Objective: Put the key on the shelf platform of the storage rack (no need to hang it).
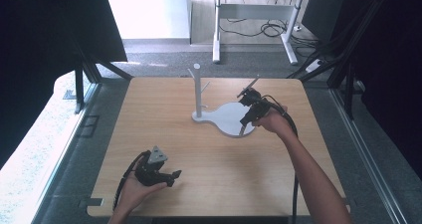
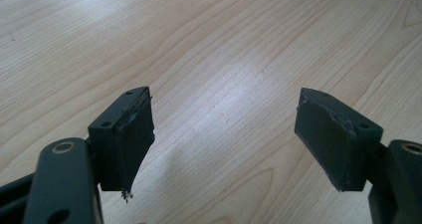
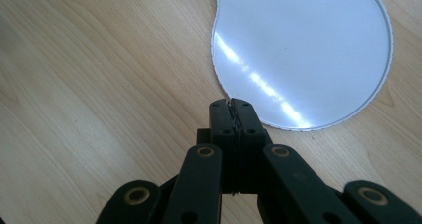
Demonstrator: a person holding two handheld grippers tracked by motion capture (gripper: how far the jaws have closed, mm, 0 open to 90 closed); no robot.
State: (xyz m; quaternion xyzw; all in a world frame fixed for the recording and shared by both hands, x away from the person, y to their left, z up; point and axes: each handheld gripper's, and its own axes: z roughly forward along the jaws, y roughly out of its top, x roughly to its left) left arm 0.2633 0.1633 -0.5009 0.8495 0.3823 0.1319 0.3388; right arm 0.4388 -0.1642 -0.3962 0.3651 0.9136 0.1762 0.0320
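Note:
A white stand [image 1: 197, 92] with an upright post and short pegs rises from a flat white base plate [image 1: 230, 118] at the middle of the wooden table [image 1: 164, 119]. My right gripper [image 1: 242, 130] hangs over the plate's near right edge, held by a hand, pointing down. In the right gripper view its jaws are pressed together with nothing between them, just short of the round plate [image 3: 303, 50]. My left gripper [image 1: 176, 174] rests low near the table's front left. In the left gripper view it [image 2: 224, 144] stands open over bare wood, nothing between its pads [image 2: 134, 134].
The table's front edge lies close under the left hand. Black frame posts [image 1: 79, 89] stand at the table's left and right sides. A desk frame with cables [image 1: 268, 30] stands on the floor beyond the far edge.

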